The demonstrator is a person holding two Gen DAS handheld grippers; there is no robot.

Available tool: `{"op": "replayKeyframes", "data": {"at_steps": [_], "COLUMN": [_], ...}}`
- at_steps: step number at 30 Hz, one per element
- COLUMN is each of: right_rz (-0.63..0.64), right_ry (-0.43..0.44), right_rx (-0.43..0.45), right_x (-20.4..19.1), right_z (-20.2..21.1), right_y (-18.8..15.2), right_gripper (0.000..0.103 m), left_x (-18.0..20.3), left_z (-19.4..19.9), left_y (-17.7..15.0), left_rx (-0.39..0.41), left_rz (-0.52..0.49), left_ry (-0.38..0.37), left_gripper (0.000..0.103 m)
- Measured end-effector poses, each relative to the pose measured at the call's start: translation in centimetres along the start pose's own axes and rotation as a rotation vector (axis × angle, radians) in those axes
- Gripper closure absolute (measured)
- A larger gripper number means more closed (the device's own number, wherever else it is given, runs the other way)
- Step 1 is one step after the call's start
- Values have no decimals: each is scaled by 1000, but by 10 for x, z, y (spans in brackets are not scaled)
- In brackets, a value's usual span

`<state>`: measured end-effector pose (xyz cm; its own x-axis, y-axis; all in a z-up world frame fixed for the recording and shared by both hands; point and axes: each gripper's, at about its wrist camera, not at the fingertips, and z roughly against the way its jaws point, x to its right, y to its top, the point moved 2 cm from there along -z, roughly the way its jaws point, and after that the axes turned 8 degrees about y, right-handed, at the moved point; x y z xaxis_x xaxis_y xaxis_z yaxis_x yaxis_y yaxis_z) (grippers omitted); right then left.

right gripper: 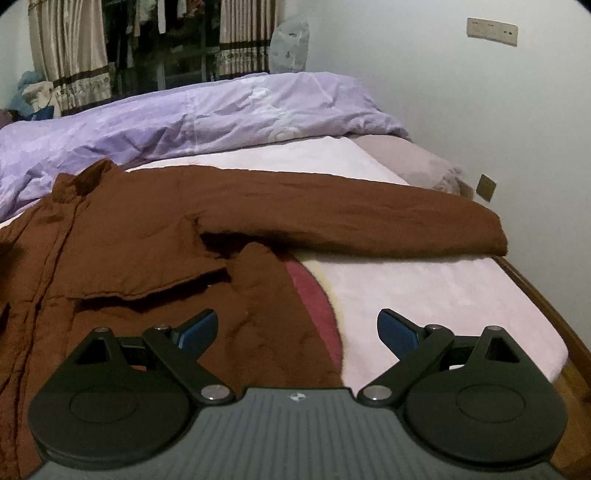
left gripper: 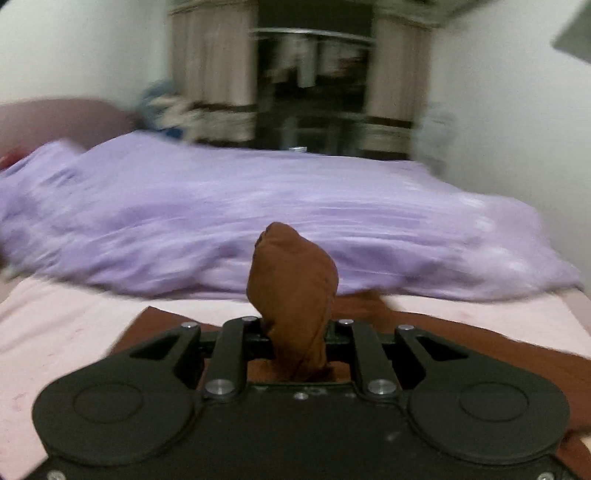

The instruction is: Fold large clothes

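Note:
A large brown coat (right gripper: 129,236) lies spread on the pink bed sheet (right gripper: 424,295), collar toward the far side, one sleeve (right gripper: 369,221) stretched out to the right. In the left wrist view my left gripper (left gripper: 295,332) is shut on a bunched fold of the brown coat (left gripper: 291,280), which stands up between the jaws; more of the coat (left gripper: 480,343) trails below. The background there is smeared by motion. My right gripper (right gripper: 297,326) hovers open over the coat's lower right edge, its blue pads (right gripper: 399,332) apart with nothing between them.
A rumpled purple duvet (right gripper: 221,110) covers the far half of the bed. Curtains (right gripper: 66,48) and a dark window stand behind. A white wall with a socket plate (right gripper: 491,31) is at the right. The bed's wooden edge (right gripper: 569,354) runs along the right side.

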<state>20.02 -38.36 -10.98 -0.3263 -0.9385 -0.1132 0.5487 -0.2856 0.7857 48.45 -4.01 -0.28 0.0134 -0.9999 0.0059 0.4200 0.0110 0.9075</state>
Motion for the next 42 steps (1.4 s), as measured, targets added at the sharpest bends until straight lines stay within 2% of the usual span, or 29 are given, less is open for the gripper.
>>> {"op": "replayKeyframes", "data": {"at_steps": [3, 6, 12, 14, 16, 21, 24, 25, 27, 28, 29, 33, 35, 39, 42], "right_rz": [-37, -59, -39, -35, -26, -28, -29, -29, -44, -58, -73, -238, -399, -736, -854], "right_ry": [-12, -48, -129, -134, -142, -161, -156, -157, -150, -146, -145, -191, -139, -16, -7], "right_rx": [4, -17, -74, -90, -112, -152, -149, -136, -101, -83, -67, -17, -4, 80, 54], "right_x": [12, 26, 44, 46, 49, 53, 55, 58, 69, 79, 90, 165, 212, 287, 312], "right_z": [2, -5, -23, -28, -35, -44, -43, -41, -37, -36, -37, -54, -70, -99, -130], "right_y": [0, 0, -1, -4, -8, -16, -17, -16, -12, -9, -6, 9, 20, 36, 45], "right_gripper": [0, 0, 0, 0, 0, 0, 0, 0, 0, 0, 0, 0, 0, 6, 9], "left_x": [69, 125, 163, 161, 162, 177, 190, 190, 178, 168, 155, 79, 38, -44, -92], "left_z": [-8, -28, -70, -80, -87, -75, -66, -62, -42, -31, -20, 28, 41, 45, 47], "left_y": [-23, -57, -129, -141, -143, -155, -150, -144, -127, -118, -111, -107, -114, -129, -137], "left_rx": [-49, -130, -278, -280, -261, -187, -200, -216, -213, -202, -189, -144, -147, -184, -207], "left_rz": [-16, -55, -81, -62, -94, -244, -336, -347, -320, -297, -270, -136, -89, -64, -44], "left_ry": [-136, -175, -174, -193, -188, -144, -153, -163, -179, -191, -204, -227, -174, 16, 150], "left_gripper": [87, 87, 86, 83, 74, 65, 40, 39, 35, 27, 24, 22, 22, 22, 22]}}
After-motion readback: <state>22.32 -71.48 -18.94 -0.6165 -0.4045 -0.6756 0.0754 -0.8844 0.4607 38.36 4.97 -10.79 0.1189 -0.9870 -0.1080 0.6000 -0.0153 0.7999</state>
